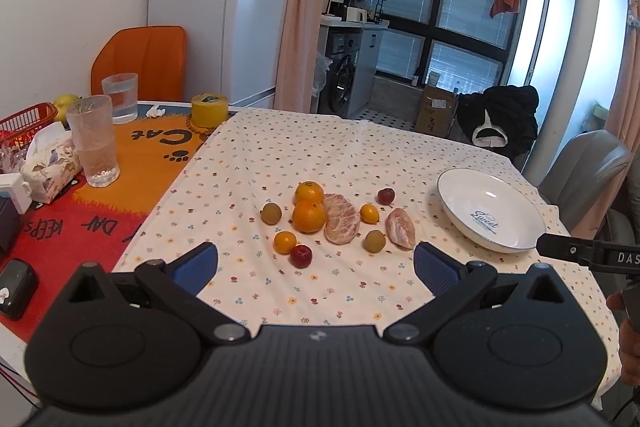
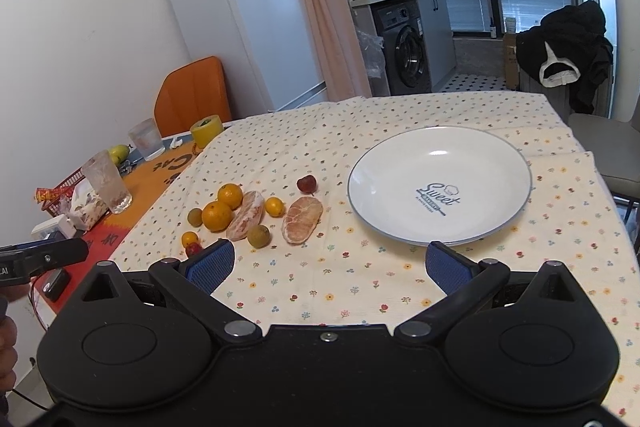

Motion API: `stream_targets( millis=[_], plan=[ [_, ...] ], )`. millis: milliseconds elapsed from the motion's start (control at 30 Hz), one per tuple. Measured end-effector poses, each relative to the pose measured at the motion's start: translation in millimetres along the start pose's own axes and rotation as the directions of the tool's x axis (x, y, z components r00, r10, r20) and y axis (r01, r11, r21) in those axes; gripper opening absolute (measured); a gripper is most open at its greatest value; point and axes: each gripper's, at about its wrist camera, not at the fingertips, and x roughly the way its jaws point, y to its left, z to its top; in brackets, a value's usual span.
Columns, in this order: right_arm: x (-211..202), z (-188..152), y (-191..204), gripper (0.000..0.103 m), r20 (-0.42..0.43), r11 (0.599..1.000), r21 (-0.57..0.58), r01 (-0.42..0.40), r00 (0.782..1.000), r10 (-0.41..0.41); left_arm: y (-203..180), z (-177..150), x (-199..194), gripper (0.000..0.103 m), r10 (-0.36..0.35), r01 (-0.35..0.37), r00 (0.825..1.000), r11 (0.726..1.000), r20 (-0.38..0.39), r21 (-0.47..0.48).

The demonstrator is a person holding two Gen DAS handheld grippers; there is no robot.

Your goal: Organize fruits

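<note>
Loose fruit lies on the flowered cloth: two oranges [image 1: 309, 215] [image 2: 217, 215], two peeled pomelo pieces [image 1: 341, 218] [image 2: 302, 219], small yellow, green and red fruits. A white plate [image 1: 491, 211] [image 2: 439, 183] with a blue rim stands empty to the right of them. My left gripper [image 1: 316, 269] hovers open in front of the fruit, nothing between its blue pads. My right gripper [image 2: 330, 265] is open too, in front of the plate's near rim. The tip of the right gripper shows at the right edge of the left wrist view.
On the orange mat to the left stand two glasses [image 1: 94, 146], a yellow tape roll [image 1: 209, 110], a tissue pack [image 1: 50, 161] and a red basket [image 1: 24, 123]. A grey chair [image 1: 586, 173] is beyond the plate, an orange chair [image 1: 142, 61] by the fridge.
</note>
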Motion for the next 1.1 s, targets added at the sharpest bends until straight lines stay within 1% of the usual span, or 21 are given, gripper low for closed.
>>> stream_targets(
  millis=[200,267,367,500,567,667,767,900,967,1100],
  plan=[
    [19.8,-1.4,-3.9,0.103,-0.017,1.000,0.002,-0.012,1.000,0.012,5.5,-2.6,16.6,0.103,0.013,-0.013,1.000,1.000,-0.001,-0.018],
    [26.1,-0.7,-4.9,0.102,-0.017,1.000,0.001,-0.019,1.000,0.019,6.3,-4.1,23.3,0.101,0.010,-0.010,1.000,1.000,-0.006,-0.012],
    [35.7,0.7,-5.4,0.097,-0.030,0.999,0.000,-0.041,0.999,0.041,8.3,-7.3,33.8,0.100,0.017,-0.017,1.000,1.000,-0.017,-0.022],
    [50.5,1.4,-2.8,0.090,-0.057,0.998,-0.012,-0.066,0.996,0.065,10.8,-10.8,49.3,0.090,0.019,-0.021,0.999,0.999,-0.039,-0.029],
    [57.5,2.2,-1.8,0.086,-0.068,0.997,-0.011,-0.080,0.994,0.079,11.4,-11.5,55.8,0.083,0.018,-0.020,0.999,0.999,-0.045,-0.034],
    [66.9,4.3,-1.8,0.084,-0.077,0.995,-0.003,-0.095,0.993,0.094,10.3,-12.3,66.2,0.076,0.020,-0.022,0.998,0.999,-0.059,-0.039],
    [77.0,6.0,-1.4,0.080,-0.093,0.994,-0.001,-0.111,0.989,0.111,9.4,-12.8,77.0,0.069,0.020,-0.023,0.997,0.999,-0.077,-0.046],
    [89.9,7.9,-0.6,0.074,-0.114,0.991,-0.002,-0.131,0.985,0.130,7.7,-13.5,91.4,0.064,0.022,-0.026,0.995,0.999,-0.092,-0.046],
    [96.2,9.2,-0.4,0.073,-0.125,0.990,0.002,-0.140,0.982,0.139,6.8,-13.7,98.6,0.058,0.022,-0.027,0.994,0.998,-0.104,-0.051],
    [110.2,11.9,-0.1,0.072,-0.147,0.990,0.001,-0.138,0.980,0.136,6.2,-13.5,114.8,0.053,0.019,-0.027,0.991,0.998,-0.129,-0.056]
  ],
)
